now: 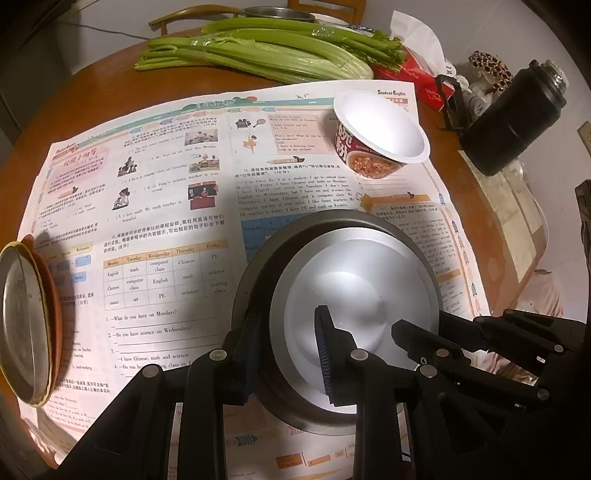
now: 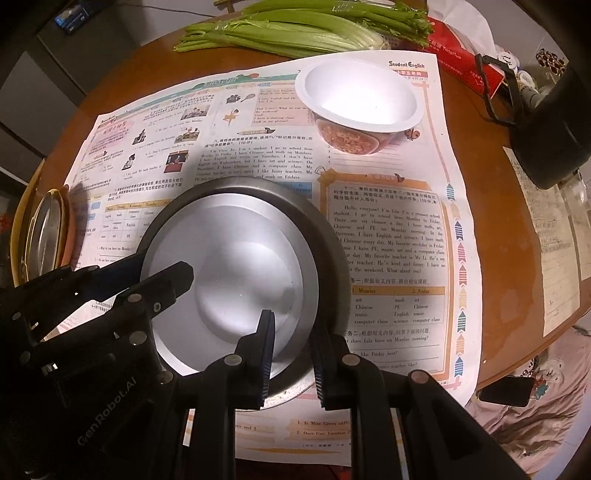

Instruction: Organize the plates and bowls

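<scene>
Steel bowl [image 2: 236, 273] sat low in the frame on the newspaper [image 2: 388, 229]. Right gripper [image 2: 293, 354] clamped its near rim; left gripper [image 1: 286, 354] straddled the opposite rim, jaws apart. Stacked plates [image 1: 26, 321] lay at left edge.

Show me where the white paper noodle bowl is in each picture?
Left wrist view: the noodle bowl sits upper right, on the far edge of the worksheet.
Right wrist view: the noodle bowl sits top centre-right, on the same sheet.
Shared landmark: the celery beyond it.
</scene>
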### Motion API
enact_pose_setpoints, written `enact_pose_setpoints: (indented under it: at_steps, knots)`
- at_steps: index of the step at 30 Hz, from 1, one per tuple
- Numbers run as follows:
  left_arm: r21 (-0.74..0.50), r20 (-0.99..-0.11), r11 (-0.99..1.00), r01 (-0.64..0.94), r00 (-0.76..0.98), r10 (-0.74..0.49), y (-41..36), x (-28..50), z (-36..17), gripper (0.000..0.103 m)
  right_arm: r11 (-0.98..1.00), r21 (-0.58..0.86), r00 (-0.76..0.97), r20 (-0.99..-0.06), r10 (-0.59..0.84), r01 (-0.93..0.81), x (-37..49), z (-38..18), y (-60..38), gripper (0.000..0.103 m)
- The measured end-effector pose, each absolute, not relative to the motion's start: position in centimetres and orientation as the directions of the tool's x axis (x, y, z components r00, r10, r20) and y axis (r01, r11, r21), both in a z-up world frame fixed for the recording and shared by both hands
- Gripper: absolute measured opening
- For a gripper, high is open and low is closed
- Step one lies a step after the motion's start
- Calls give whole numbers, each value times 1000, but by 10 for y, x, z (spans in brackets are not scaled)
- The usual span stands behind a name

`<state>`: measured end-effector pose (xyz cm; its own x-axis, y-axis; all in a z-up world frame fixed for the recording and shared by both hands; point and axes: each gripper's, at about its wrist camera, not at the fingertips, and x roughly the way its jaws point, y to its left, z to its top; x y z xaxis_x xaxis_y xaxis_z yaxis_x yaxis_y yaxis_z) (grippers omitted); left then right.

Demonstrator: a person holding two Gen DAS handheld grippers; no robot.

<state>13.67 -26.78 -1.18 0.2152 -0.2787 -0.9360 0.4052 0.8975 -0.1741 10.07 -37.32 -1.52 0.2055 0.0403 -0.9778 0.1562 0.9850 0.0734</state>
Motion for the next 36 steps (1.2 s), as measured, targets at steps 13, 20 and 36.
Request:
enact_pose_setpoints:
  at_steps: [13,20,36]
  knots:
    - [-190,-919,913,361,262,-295,-257,144,6,67,982,70,265,-964,21,176,97,6,-382,20]
    - [-255,-896,892,373,256,-364,-264,162,21,67,975,107,315,-948,41,197,100,24,-399,21]
    - [-209,-908,887,411,255,-332,-337,237,15,67,951,77,341,-939,-31,300,165,23,-486,22]
